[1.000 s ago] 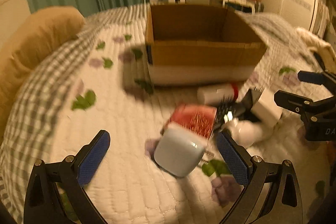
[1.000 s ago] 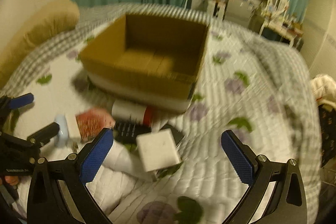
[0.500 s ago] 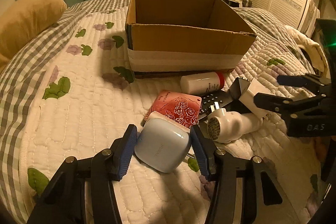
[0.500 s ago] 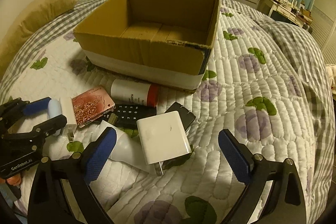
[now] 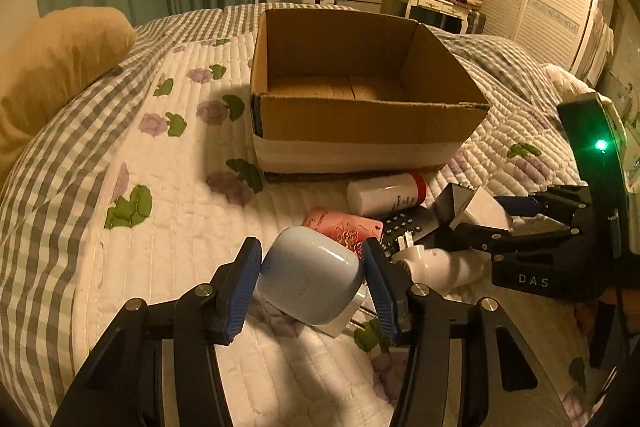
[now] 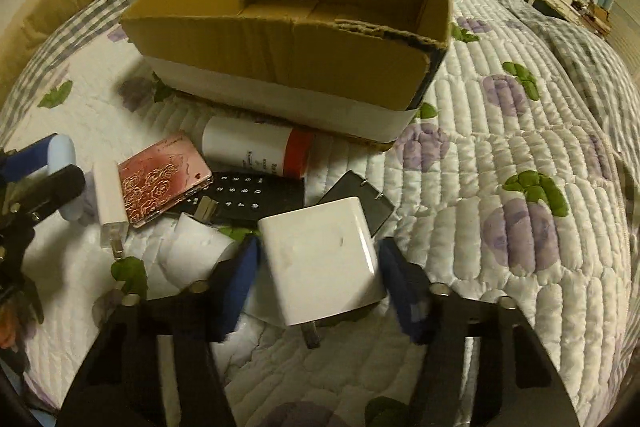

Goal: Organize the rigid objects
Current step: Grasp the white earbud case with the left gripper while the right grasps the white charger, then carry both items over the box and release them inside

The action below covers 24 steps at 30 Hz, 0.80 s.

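The left hand-held gripper [image 5: 310, 281] pinches a pale blue case [image 5: 308, 281]; the right hand-held gripper [image 6: 320, 277] brackets a white charger cube [image 6: 320, 259], contact unclear, before the cardboard box [image 6: 280, 55] mid-bed.

Dim, warm amber room light, soft shadow beside the cardboard box [image 5: 360, 131], green LED [image 5: 600, 145] flaring at right, fisheye bending and dark vignette at corners, right hand-held gripper [image 6: 320, 283] motion-blurred.

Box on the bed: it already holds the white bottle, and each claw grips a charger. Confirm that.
Wrong on the bottle: the right wrist view shows it lying on the bed in front of the box, which is empty. The left claw and right claw each grip a charger.
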Each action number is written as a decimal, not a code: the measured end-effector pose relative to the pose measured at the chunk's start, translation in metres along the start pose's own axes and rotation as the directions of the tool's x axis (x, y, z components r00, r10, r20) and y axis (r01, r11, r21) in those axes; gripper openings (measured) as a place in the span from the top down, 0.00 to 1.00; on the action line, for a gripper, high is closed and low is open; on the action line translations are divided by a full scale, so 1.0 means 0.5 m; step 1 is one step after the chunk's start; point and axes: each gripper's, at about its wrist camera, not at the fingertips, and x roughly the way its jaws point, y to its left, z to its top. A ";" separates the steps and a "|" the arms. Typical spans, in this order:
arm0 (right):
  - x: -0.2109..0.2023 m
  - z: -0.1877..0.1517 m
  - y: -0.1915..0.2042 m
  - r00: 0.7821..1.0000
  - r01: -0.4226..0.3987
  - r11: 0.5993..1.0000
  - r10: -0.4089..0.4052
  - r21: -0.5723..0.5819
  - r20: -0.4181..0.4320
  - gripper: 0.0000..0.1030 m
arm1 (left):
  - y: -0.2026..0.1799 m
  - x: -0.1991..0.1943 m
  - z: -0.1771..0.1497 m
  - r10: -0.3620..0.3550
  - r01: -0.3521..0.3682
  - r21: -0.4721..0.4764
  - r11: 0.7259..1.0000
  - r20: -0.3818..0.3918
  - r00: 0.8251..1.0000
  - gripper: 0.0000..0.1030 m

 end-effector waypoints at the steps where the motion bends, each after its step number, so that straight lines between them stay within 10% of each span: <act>1: -0.004 -0.001 0.000 1.000 -0.001 1.000 0.001 -0.002 0.010 0.47 | -0.001 -0.001 0.002 0.001 -0.001 0.001 1.000 0.002 1.000 0.49; 12: -0.098 0.012 -0.006 0.984 -0.050 0.999 0.047 0.011 0.170 0.51 | -0.006 -0.031 0.042 0.016 -0.017 0.022 1.000 0.038 0.999 0.49; 24: -0.278 0.182 -0.018 0.934 -0.022 0.999 0.032 -0.032 0.355 0.51 | -0.005 -0.097 0.220 0.006 -0.015 0.044 0.999 0.206 0.979 0.48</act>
